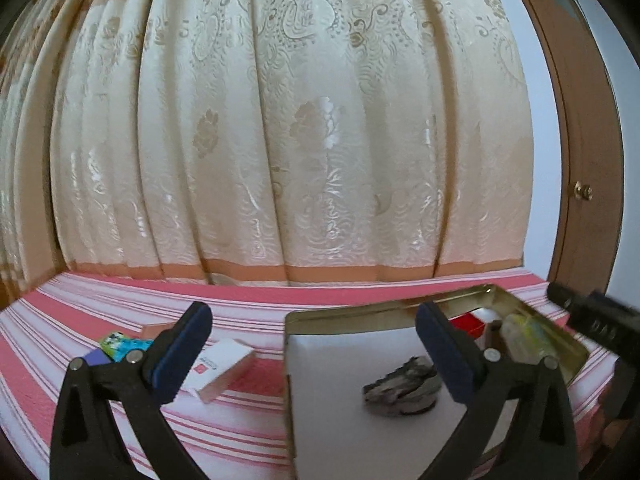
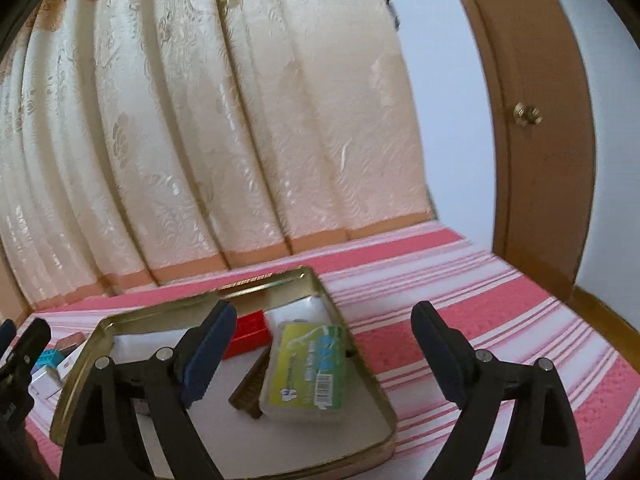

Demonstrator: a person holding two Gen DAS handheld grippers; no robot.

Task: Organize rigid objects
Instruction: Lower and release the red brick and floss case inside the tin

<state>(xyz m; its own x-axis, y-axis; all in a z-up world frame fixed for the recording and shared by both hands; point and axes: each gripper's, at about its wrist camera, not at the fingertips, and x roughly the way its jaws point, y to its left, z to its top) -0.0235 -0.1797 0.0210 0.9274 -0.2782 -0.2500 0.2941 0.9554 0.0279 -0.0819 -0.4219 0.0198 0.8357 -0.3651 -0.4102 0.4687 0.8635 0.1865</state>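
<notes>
Gold-toned metal is what the tin tray (image 2: 80, 364) is made of, shallow with a thin raised rim and a plain white floor. It is set on the striped pink-and-white bed cover (image 2: 480, 312), close to the cream patterned curtain (image 1: 280, 140).

Inside the tray a clear plastic case with a green-yellow label (image 2: 308, 372) is laid flat, with a brown comb-like piece (image 2: 250, 384) tucked against its left edge and a red block (image 2: 248, 330) just behind. A crumpled grey-white lump (image 1: 400, 386) is seen on the tray floor in the left wrist view; what it is can't be made out.

Off to the tray's left, a white box with a red mark (image 1: 220, 368) is left on the cover, and a small green-blue packet (image 1: 120, 346) is seen a bit beyond it.

Left hand-held gripper (image 1: 314, 354): fingers spread wide apart, nothing held. Right hand-held gripper (image 2: 324, 354): also spread wide, nothing gripped, with its left finger over the tray.

A brown wooden door (image 2: 540, 140) is seen at the right.
</notes>
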